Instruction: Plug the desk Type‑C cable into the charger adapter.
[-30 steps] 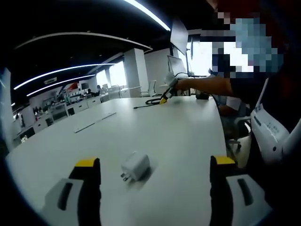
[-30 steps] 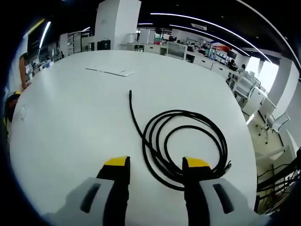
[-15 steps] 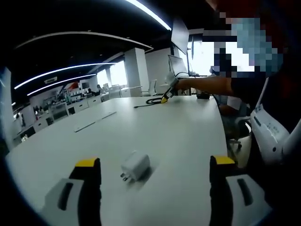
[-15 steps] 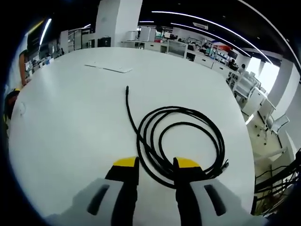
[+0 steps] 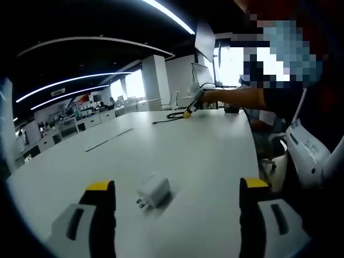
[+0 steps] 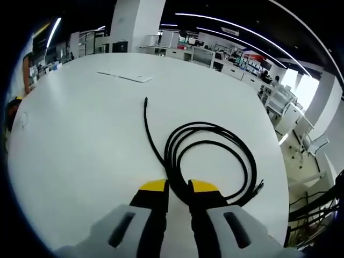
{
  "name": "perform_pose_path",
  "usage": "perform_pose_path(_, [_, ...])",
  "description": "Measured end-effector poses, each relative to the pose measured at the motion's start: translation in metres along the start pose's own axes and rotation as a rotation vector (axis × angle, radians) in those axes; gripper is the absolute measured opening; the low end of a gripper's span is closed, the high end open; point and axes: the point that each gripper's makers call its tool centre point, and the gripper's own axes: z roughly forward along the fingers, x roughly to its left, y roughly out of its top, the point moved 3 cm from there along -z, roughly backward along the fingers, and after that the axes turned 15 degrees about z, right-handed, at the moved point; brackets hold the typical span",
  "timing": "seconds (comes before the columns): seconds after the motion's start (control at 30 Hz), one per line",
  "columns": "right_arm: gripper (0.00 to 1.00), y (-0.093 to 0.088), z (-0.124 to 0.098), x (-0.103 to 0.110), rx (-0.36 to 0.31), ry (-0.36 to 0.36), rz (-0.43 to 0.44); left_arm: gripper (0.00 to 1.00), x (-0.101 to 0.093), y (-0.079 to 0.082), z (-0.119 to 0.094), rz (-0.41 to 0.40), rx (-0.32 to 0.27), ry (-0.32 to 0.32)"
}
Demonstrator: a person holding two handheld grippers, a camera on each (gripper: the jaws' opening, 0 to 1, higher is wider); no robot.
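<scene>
black cable [image 6: 215, 156], white adapter [image 5: 153, 191], white table [image 6: 80, 140], yellow-tipped hand-held gripper [image 6: 178, 188]

Right gripper [image 6: 178, 189]: yellow-tipped jaws nearly together, pinching the near side of the black coiled cable [image 6: 212, 161], which lies flat on the white surface [image 6: 80, 134]. Strands pass between the tips (true clamp or just straddling, can't tell). One cable end runs straight out from the coil, away and to the left, plug tip [image 6: 145, 99] resting on the surface. The other end [image 6: 260, 185] pokes out at the coil's right edge. Flat white sheets [image 6: 125, 77] lie far off near the surface's far side. Office desks and chairs behind.
</scene>
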Motion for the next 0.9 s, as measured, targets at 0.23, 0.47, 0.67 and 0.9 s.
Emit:
perform_pose_path(0.23, [0.07,-0.002,-0.003,0.007,-0.007,0.001,-0.005,0.95,-0.002,0.001,0.000,0.004,0.000,-0.003])
perform_pose_path(0.47, [0.07,-0.003,-0.004,0.013,-0.004,0.001,-0.021,0.95,-0.002,0.003,-0.001,0.008,-0.005,-0.002])
perform_pose_path(0.67, [0.06,-0.002,-0.008,0.018,0.002,0.000,-0.044,0.94,-0.004,0.003,-0.002,0.011,-0.007,-0.002])
perform_pose_path(0.9, [0.06,0.001,-0.013,0.021,-0.008,-0.002,-0.056,0.94,-0.003,0.003,-0.007,0.008,-0.012,-0.004])
